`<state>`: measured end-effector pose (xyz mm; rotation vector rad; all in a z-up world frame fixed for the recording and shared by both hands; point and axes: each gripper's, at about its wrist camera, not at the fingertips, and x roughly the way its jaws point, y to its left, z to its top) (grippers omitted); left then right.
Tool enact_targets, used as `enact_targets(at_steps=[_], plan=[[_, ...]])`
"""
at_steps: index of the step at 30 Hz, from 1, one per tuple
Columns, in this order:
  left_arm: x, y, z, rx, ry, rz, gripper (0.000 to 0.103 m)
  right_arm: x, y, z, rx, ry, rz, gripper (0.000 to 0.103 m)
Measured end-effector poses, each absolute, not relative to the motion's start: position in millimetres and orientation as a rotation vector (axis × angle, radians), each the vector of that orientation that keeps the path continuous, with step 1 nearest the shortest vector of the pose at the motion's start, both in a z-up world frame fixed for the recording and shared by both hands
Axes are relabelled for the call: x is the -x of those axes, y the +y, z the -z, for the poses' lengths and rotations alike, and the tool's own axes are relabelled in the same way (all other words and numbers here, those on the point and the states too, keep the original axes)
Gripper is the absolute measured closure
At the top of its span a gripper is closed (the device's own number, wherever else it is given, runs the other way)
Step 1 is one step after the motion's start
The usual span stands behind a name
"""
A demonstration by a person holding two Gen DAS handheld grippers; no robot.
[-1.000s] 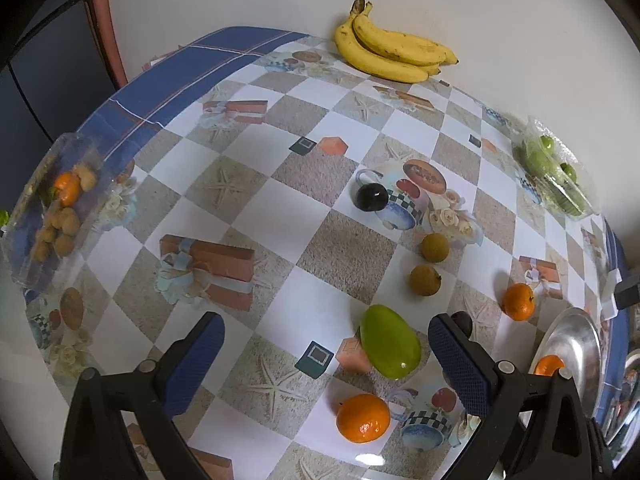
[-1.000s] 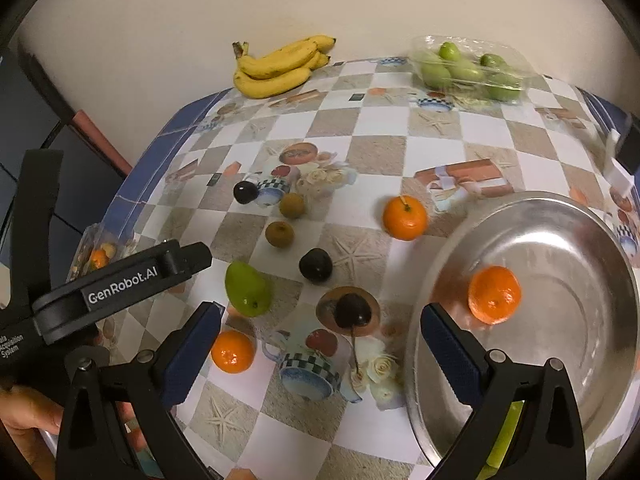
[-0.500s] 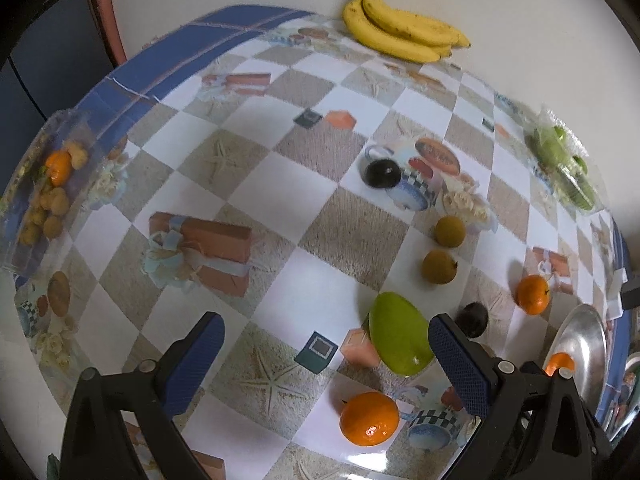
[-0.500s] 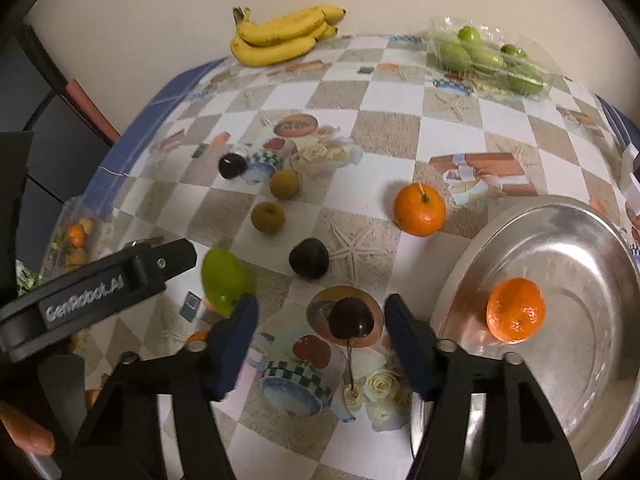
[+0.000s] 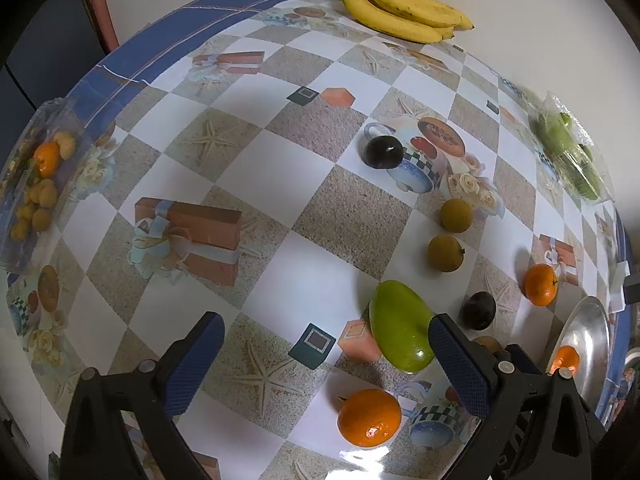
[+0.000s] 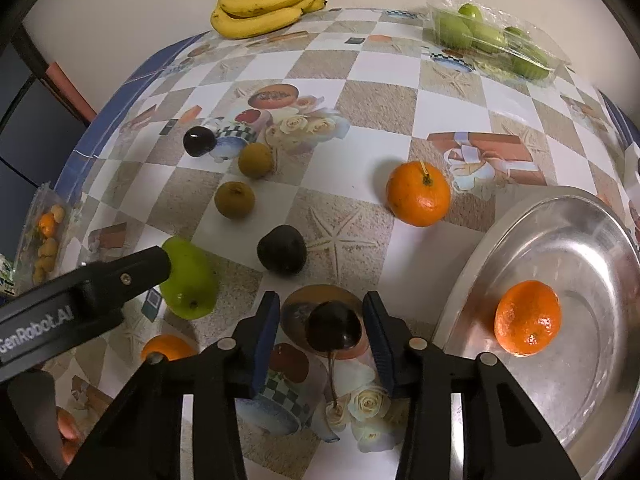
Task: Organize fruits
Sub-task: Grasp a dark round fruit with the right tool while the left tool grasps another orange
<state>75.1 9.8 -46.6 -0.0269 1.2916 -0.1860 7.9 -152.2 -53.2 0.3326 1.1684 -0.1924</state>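
Observation:
My right gripper (image 6: pixel 320 330) has narrowed around a dark cherry-like fruit (image 6: pixel 332 327) with a stem lying on the tablecloth; small gaps still show beside both pads. A silver bowl (image 6: pixel 600 396) to its right holds one orange (image 6: pixel 527 318). Another orange (image 6: pixel 418 194), a dark plum (image 6: pixel 282 249), a green mango (image 6: pixel 190 280), two brown fruits (image 6: pixel 235 199) and a second plum (image 6: pixel 199 141) lie on the table. My left gripper (image 5: pixel 324 354) is open and empty above the table, near the mango (image 5: pixel 400 338) and an orange (image 5: pixel 369 417).
A banana bunch (image 6: pixel 266 7) lies at the table's far edge by the wall. A clear pack of green fruit (image 6: pixel 494 40) stands at the back right. A clear pack of small fruit (image 5: pixel 38 184) sits at the left edge. The left gripper's body (image 6: pixel 84 300) crosses the right view.
My right gripper has dropped toward the table and its jaws have closed in from wide open to either side of the dark stemmed fruit. My left gripper has moved lower and forward.

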Motion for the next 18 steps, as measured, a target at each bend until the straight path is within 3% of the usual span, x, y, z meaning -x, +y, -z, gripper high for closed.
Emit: enact_targets(at_steps=[5, 11, 18], plan=[[-75.4, 11.6, 47.0, 0.033, 1.3, 0.178, 0.0, -7.9, -152.2, 53.3, -0.328, 1.17, 0.192, 0.063], [-74.4, 12.8, 46.1, 0.031, 1.305, 0.177, 0.0, -7.0, -154.6, 53.8, -0.323, 1.17, 0.215, 0.075], [-73.4, 11.6, 46.8, 0.04, 1.318, 0.181, 0.0, -3.5, -157.5, 48.3, -0.35, 1.156, 0.218, 0.077]])
